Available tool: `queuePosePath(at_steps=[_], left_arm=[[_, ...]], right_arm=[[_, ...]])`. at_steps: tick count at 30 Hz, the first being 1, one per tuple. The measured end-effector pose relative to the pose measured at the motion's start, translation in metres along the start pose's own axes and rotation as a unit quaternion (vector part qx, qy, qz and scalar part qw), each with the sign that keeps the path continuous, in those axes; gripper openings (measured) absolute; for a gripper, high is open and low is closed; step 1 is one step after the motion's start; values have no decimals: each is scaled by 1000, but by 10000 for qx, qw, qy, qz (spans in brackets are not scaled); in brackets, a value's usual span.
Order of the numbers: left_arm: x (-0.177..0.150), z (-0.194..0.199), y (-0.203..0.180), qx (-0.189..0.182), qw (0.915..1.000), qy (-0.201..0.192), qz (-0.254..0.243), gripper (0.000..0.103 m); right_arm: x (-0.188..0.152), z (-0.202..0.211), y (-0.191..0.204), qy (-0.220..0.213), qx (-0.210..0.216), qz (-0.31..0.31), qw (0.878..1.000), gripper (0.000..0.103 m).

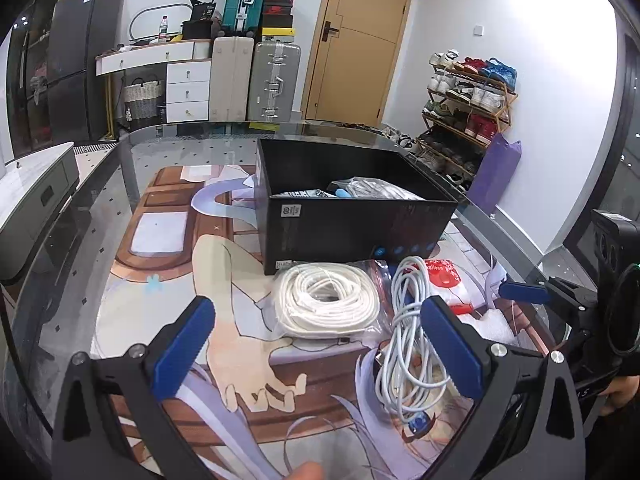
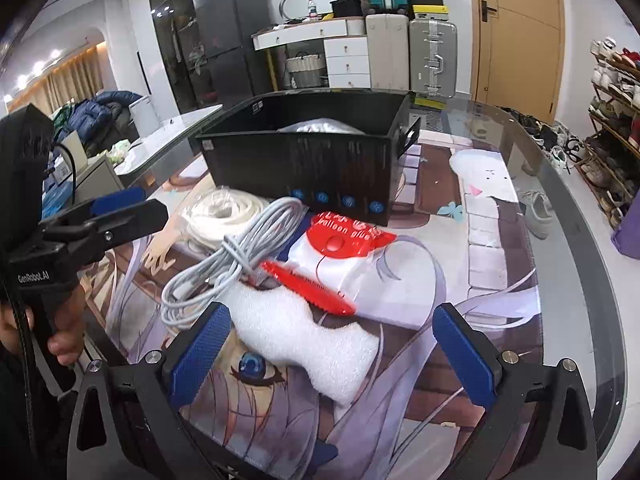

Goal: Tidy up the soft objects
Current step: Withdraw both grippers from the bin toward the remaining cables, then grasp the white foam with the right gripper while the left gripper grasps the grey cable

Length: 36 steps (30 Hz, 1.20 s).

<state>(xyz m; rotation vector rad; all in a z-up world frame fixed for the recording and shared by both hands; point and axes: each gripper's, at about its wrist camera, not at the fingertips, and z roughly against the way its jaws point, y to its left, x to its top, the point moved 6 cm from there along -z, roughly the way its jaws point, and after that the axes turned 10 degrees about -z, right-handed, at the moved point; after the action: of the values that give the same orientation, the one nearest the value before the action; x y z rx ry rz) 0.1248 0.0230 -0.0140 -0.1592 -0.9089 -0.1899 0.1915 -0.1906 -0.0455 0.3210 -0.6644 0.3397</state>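
So both grippers, left [image 1: 318, 354] and right [image 2: 334, 354], hang spread wide, holding nothing, over the mat [image 1: 224, 364]; white rope [image 1: 326, 302], gray cable [image 2: 232, 252] and foam [image 2: 304, 344] sit before the black box [image 1: 352, 216].

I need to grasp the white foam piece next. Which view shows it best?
The right wrist view: the foam lies whole, close before the open right gripper. The left wrist view shows only a sliver behind the cable.

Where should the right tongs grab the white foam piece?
At the narrow waist of the white foam piece, from above. It lies flat on the mat between the open right tongs; closing there clears the red tool and gray cable bundle at its far end.
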Motion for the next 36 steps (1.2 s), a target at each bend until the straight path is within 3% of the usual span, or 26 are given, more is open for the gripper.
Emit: queuePosePath(at_steps=[12,27,29,36], left_arm=[[-13,-7,-15,-57,9997,167,-167,103],[-21,-7,-23,-123,9994,286,-179,103],[-21,-6,-24,-114,9993,283,-192,103],[-19,-6,-23,-74,9994,291,-153,103]], right_arm=[[-12,-13,8,194,-67,113,9997,102],[-19,-19,15,95,-257,233,9994,101],[-18,-18,14,67,-229,163,9996,99],[-19,-13,12,-5,-202,229,9995,76]])
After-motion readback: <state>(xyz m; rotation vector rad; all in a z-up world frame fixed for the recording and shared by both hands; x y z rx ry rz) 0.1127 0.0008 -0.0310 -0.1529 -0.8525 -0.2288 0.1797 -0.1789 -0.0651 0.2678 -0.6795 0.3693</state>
